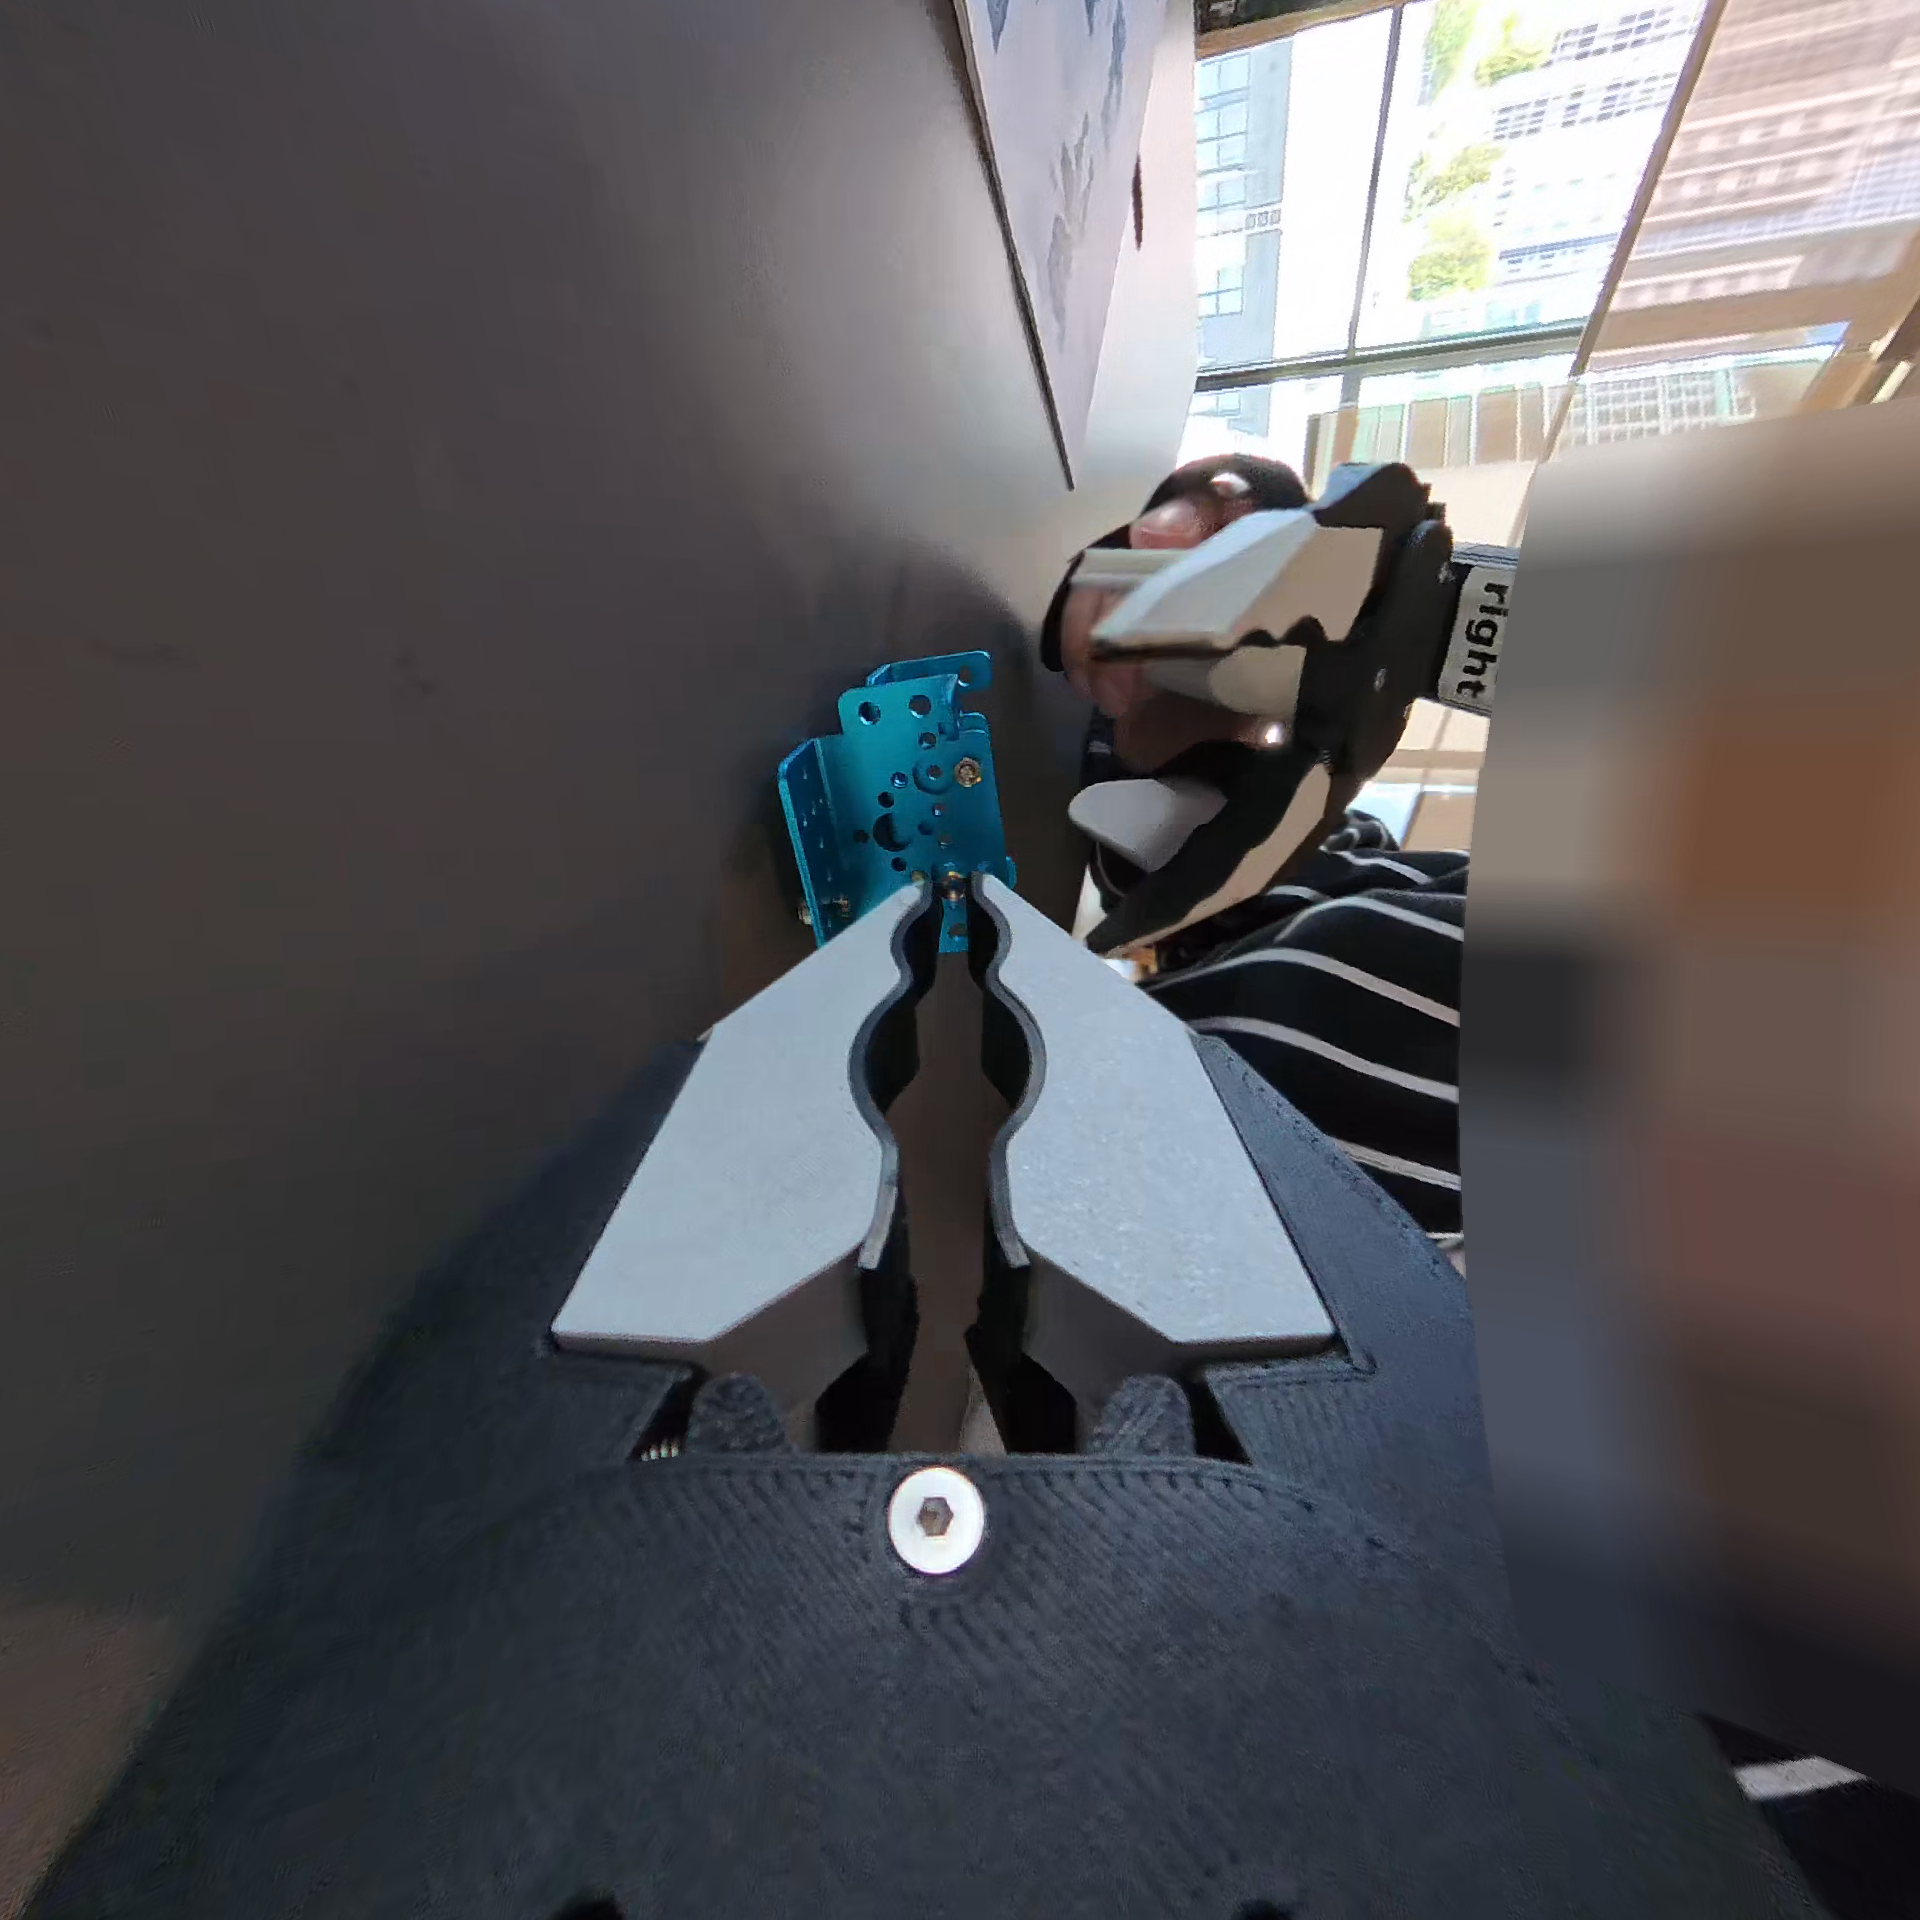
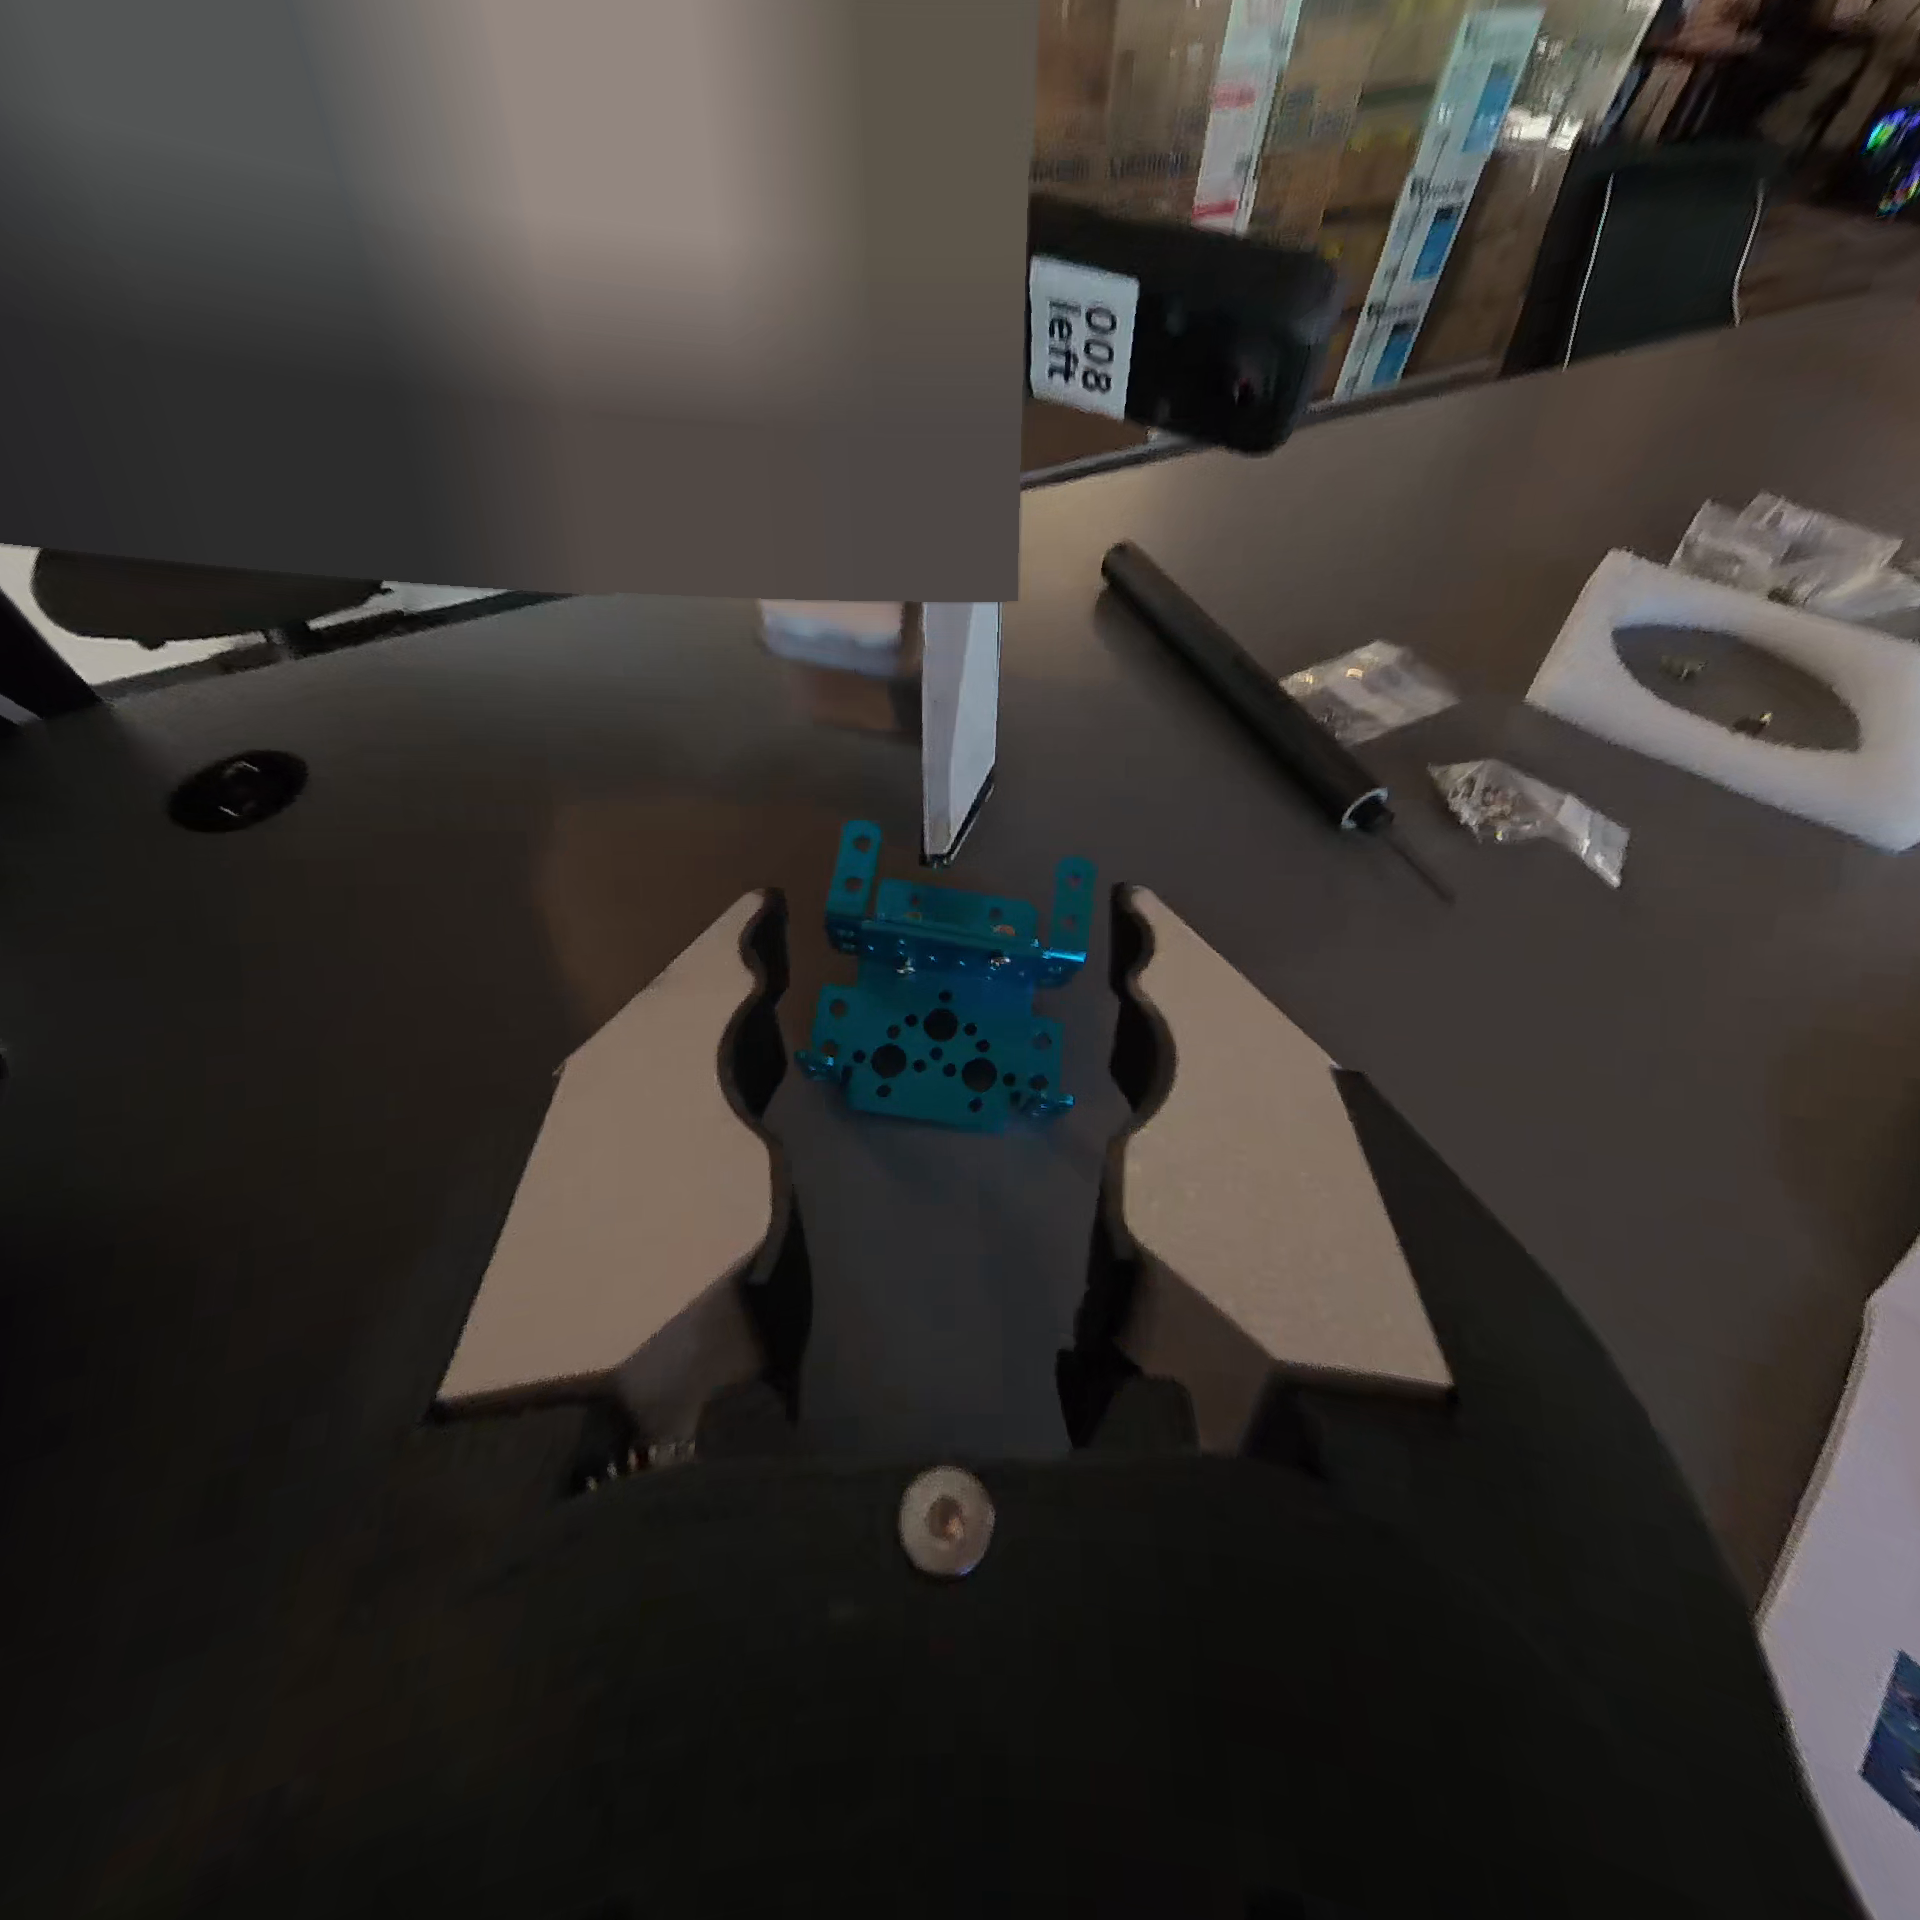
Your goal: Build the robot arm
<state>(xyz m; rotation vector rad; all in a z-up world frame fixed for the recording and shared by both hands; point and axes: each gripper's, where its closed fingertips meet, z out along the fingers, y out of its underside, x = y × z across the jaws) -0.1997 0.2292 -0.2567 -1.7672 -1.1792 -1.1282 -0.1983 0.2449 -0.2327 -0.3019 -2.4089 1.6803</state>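
Note:
A blue metal bracket (image 1: pixel 894 800) with many round holes rests on the dark table (image 2: pixel 1351 1039). My left gripper (image 1: pixel 950 889) is shut on the bracket's near edge, its tips pinching a thin tab beside a small screw. In the right wrist view the bracket (image 2: pixel 940 1013) lies flat between the open fingers of my right gripper (image 2: pixel 945 902), which hovers just over it without touching. The left gripper's white finger (image 2: pixel 961 727) comes down onto the bracket's far edge. The right gripper (image 1: pixel 1086 717) also shows in the left wrist view, open, held by a hand.
A black rod (image 2: pixel 1247 686) lies behind the bracket to the right. Small plastic bags of screws (image 2: pixel 1527 810) and a white foam tray (image 2: pixel 1621 665) sit at the far right. A white box (image 2: pixel 1849 1558) stands at the right edge. A round table grommet (image 2: pixel 237 790) is at the left. My two grippers' fingertips are within a few centimetres of each other.

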